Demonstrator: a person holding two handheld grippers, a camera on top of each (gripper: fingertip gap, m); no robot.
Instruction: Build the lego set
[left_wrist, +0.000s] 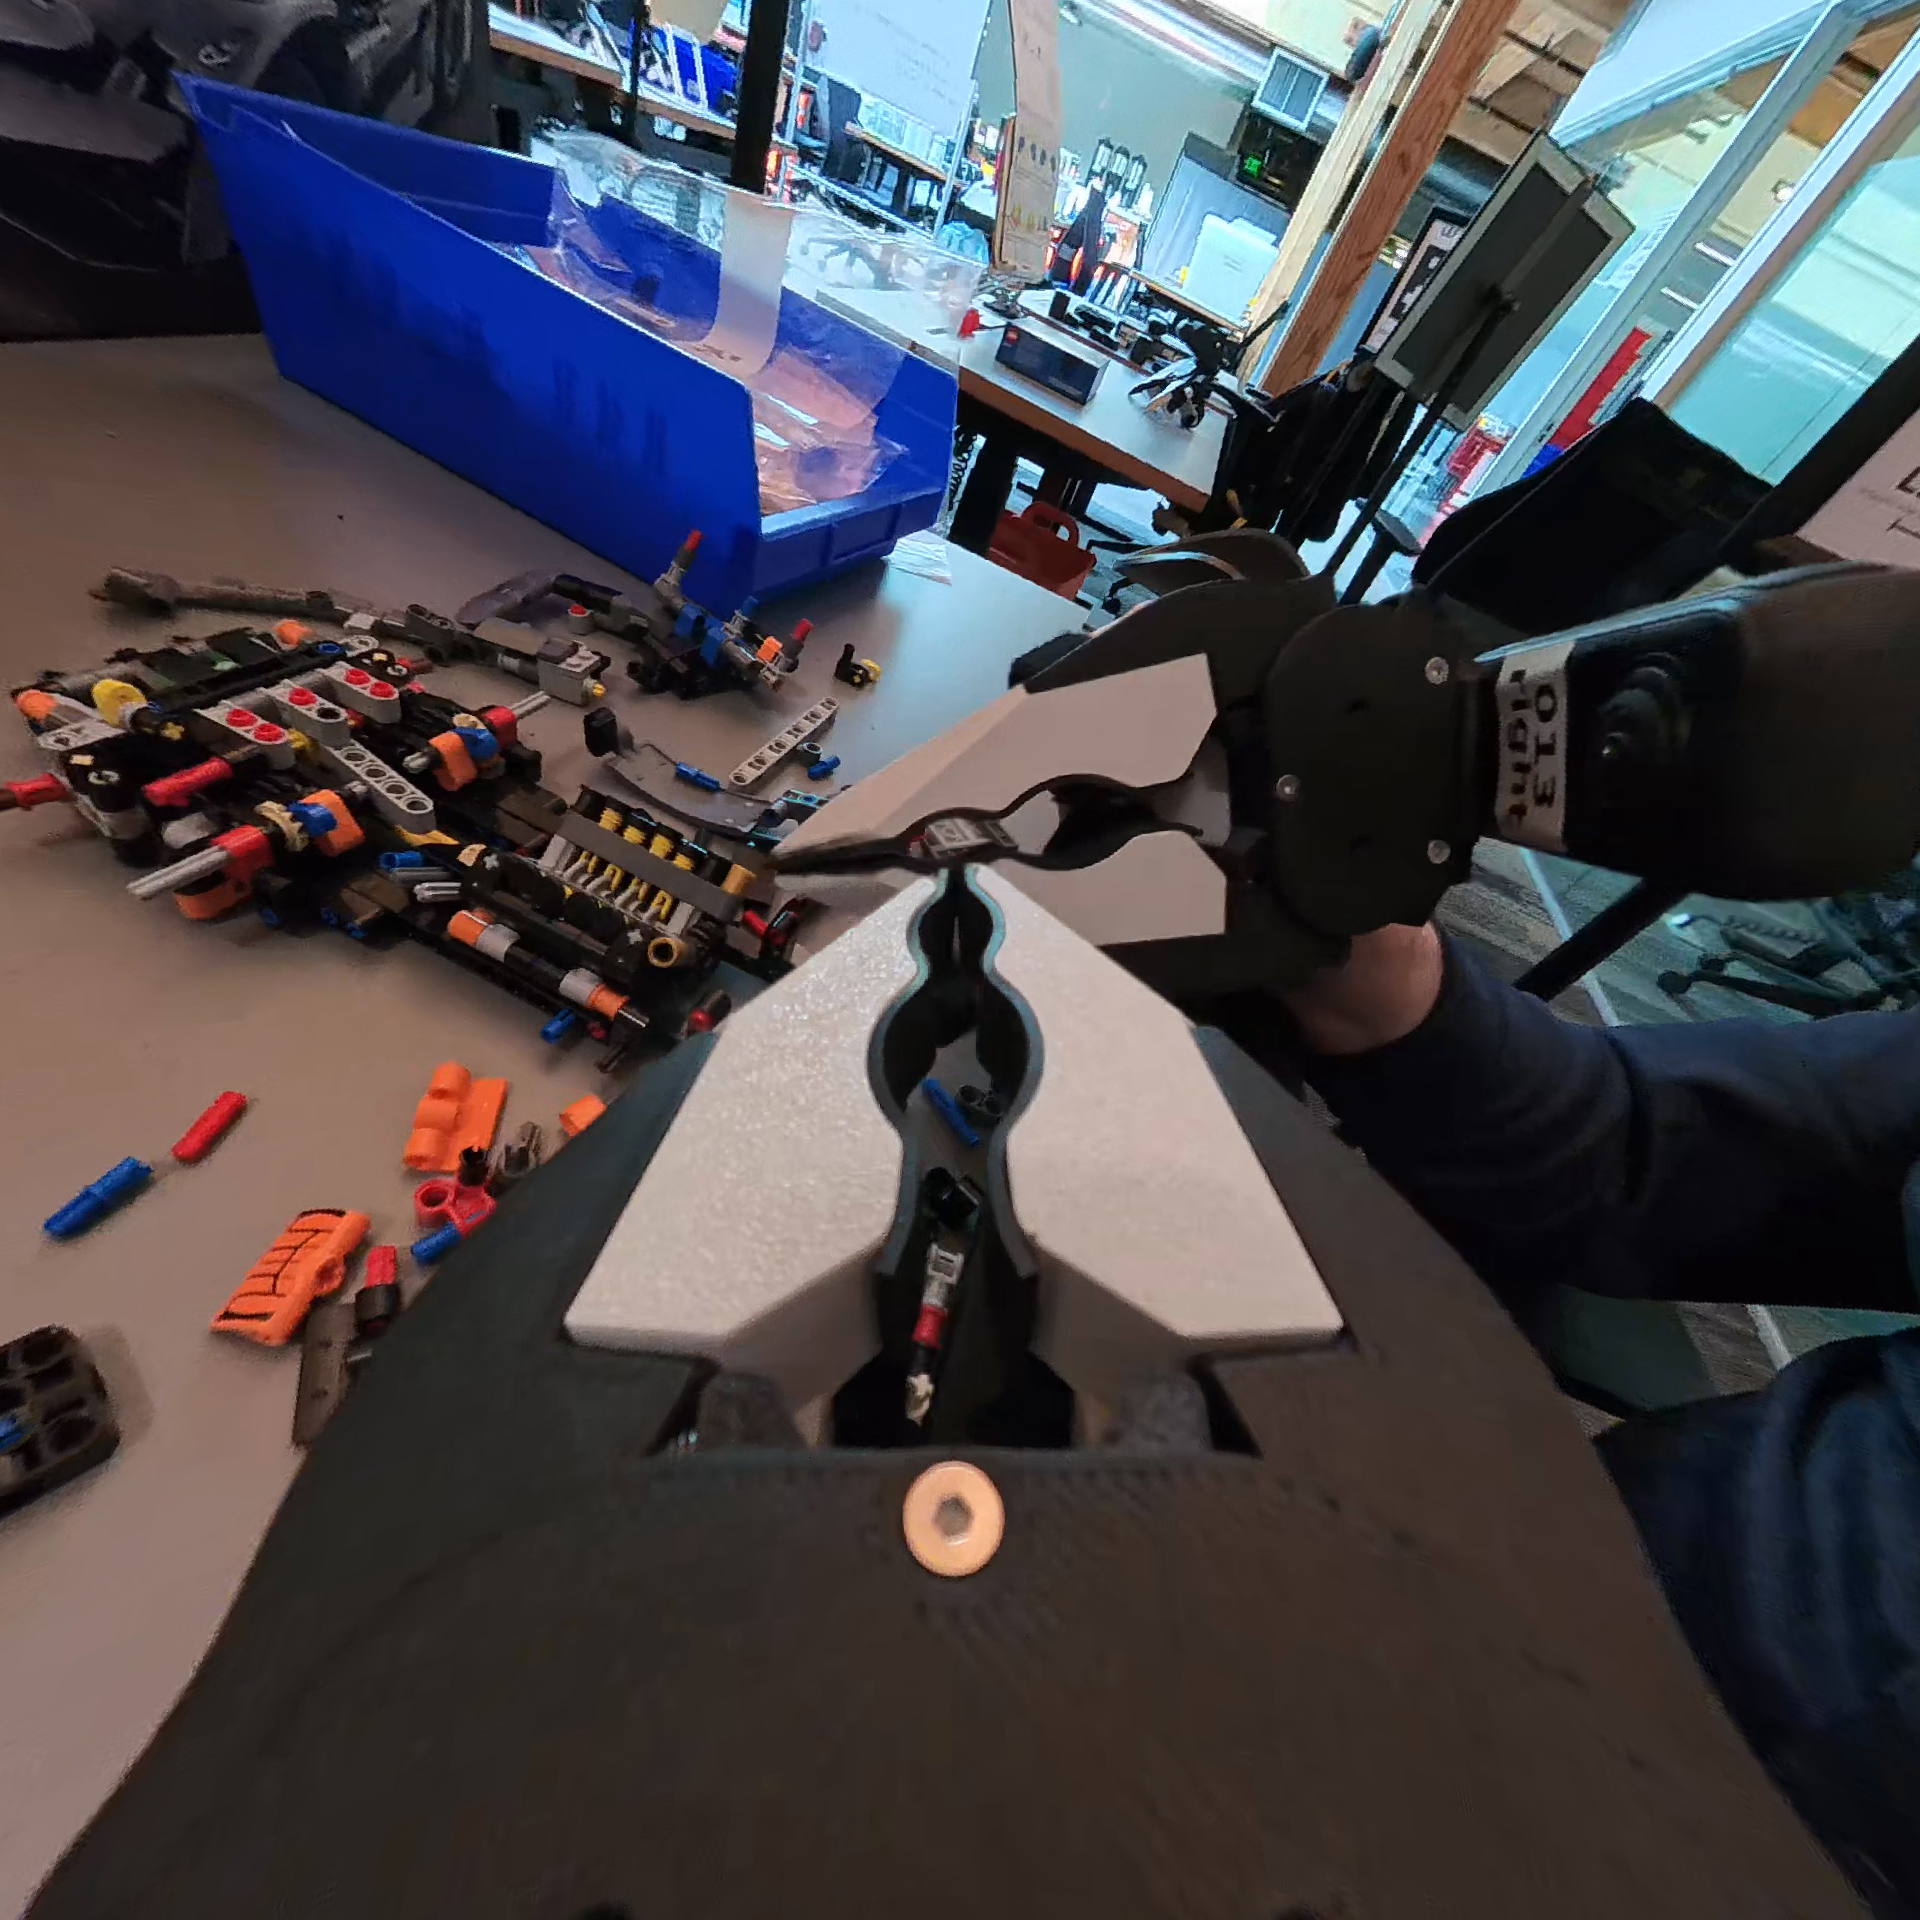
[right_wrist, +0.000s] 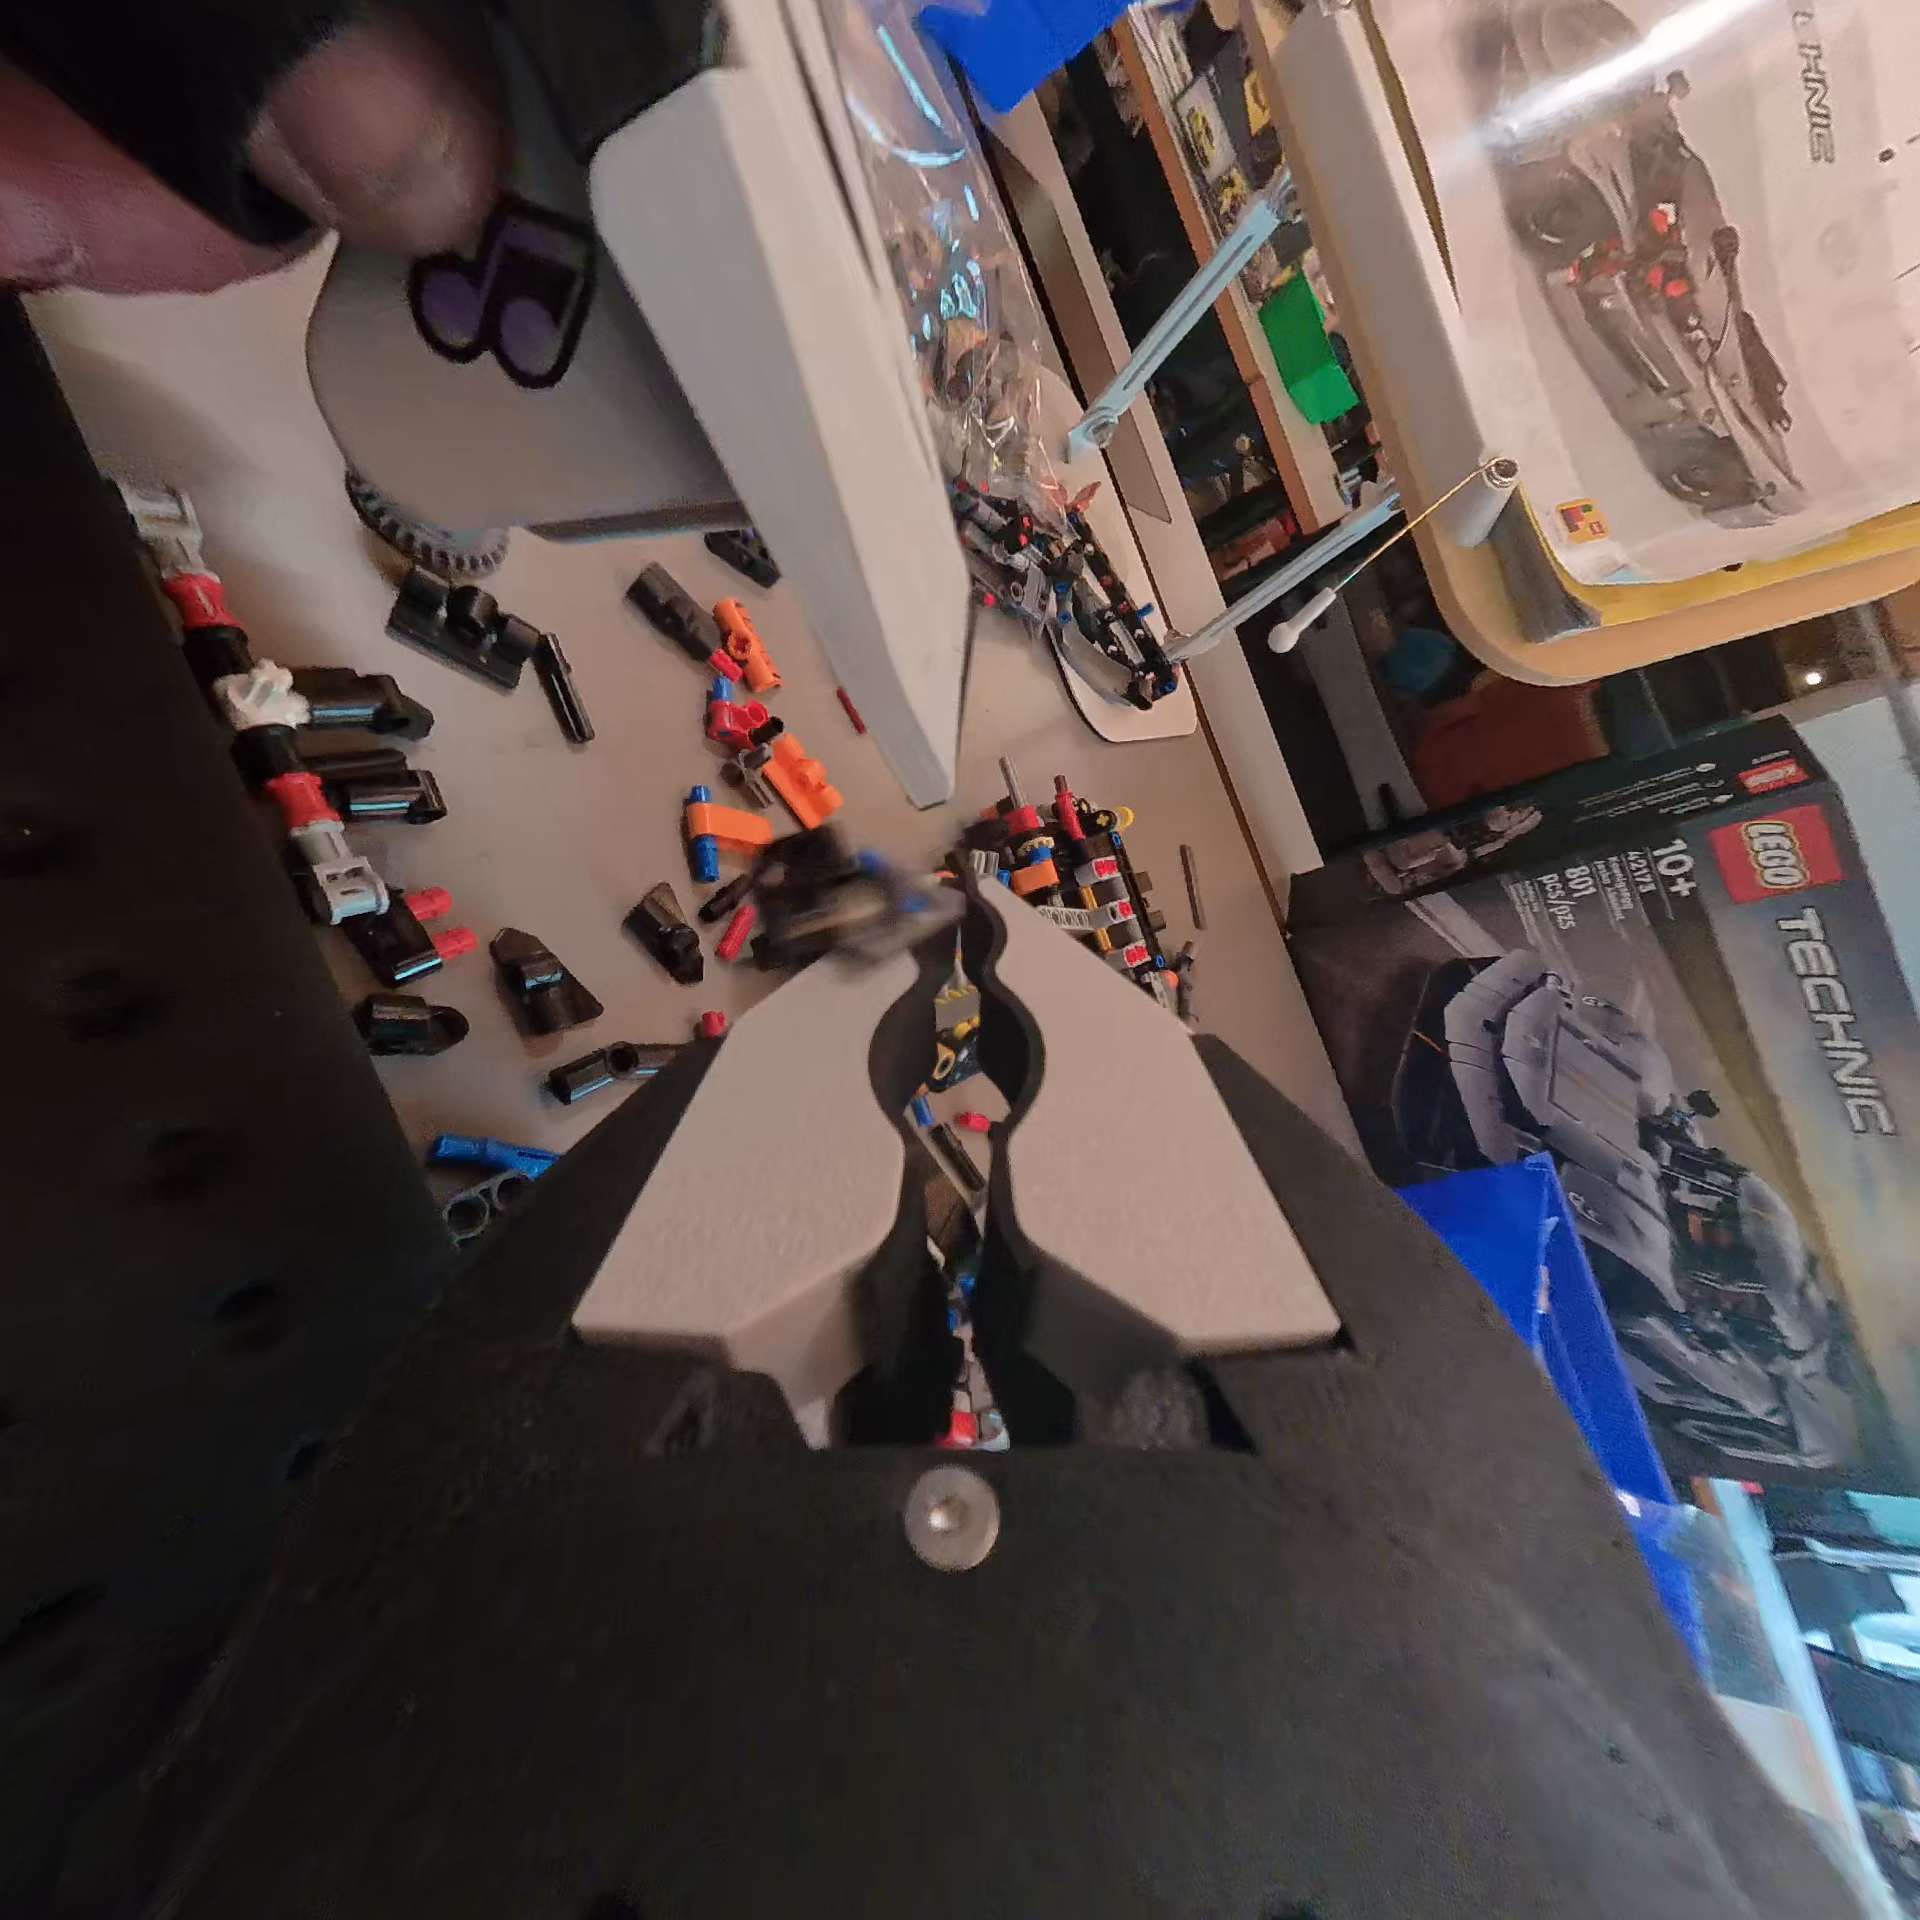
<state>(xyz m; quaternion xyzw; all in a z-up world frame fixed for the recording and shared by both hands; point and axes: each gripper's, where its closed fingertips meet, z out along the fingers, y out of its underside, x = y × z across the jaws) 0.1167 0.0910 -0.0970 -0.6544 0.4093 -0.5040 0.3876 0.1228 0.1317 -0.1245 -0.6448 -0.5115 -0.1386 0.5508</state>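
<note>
In the left wrist view my left gripper (left_wrist: 954, 883) is shut, and its tips meet just under a small grey and black lego piece (left_wrist: 961, 836). My right gripper (left_wrist: 781, 857) comes in from the right, shut, with that piece pinched between its fingers close to the tips. In the right wrist view my right gripper (right_wrist: 966, 894) is shut, and a blurred black piece with blue pins (right_wrist: 831, 904) sticks out to the left of its tips. A left gripper finger (right_wrist: 790, 416) reaches down from above. The partly built chassis (left_wrist: 416, 831) lies on the table and also shows in the right wrist view (right_wrist: 1091, 883).
A blue bin (left_wrist: 520, 364) holding clear bags stands behind the chassis. Loose orange, red, blue and black pieces (left_wrist: 457, 1117) are scattered on the table (left_wrist: 156, 987). Black panels (right_wrist: 540, 982) lie to the left. The set's box (right_wrist: 1662, 1039) and an instruction booklet (right_wrist: 1662, 260) on a stand are at the right. Left tips to right tips: about 5 cm.
</note>
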